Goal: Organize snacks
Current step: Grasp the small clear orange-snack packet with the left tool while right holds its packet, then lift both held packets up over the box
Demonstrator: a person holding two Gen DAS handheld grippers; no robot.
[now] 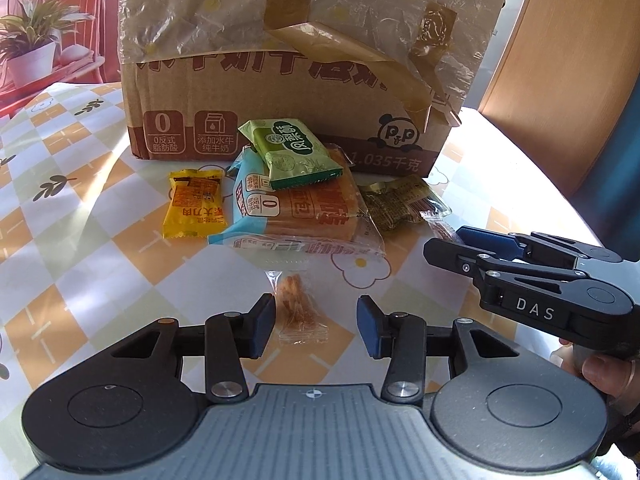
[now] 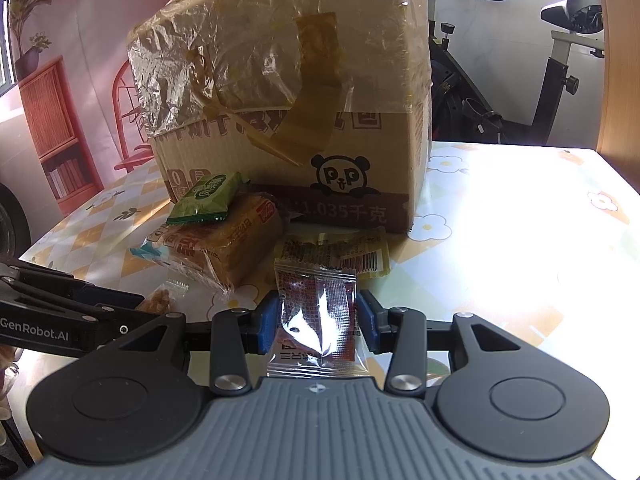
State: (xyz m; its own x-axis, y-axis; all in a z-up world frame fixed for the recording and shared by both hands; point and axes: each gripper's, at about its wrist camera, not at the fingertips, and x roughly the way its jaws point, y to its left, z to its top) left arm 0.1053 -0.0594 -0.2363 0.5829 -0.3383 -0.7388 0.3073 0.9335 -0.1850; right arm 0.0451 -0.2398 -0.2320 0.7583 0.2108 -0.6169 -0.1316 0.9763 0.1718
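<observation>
Clear snack packet on table, lower centre of frame, between left gripper fingers, unclenched; long axis running away. Right gripper clenched on red sachet.

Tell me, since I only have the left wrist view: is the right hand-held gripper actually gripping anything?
Observer: Yes. The right wrist view shows the right hand-held gripper with both blue pads pressed on a clear-and-red sachet.
Operator: What lies just past that sachet?
Observer: An olive packet, barcode side up, on the table in front of the cardboard box.
Operator: Anything beyond the box?
Observer: An exercise bike stands past the table, right of the box.
</observation>
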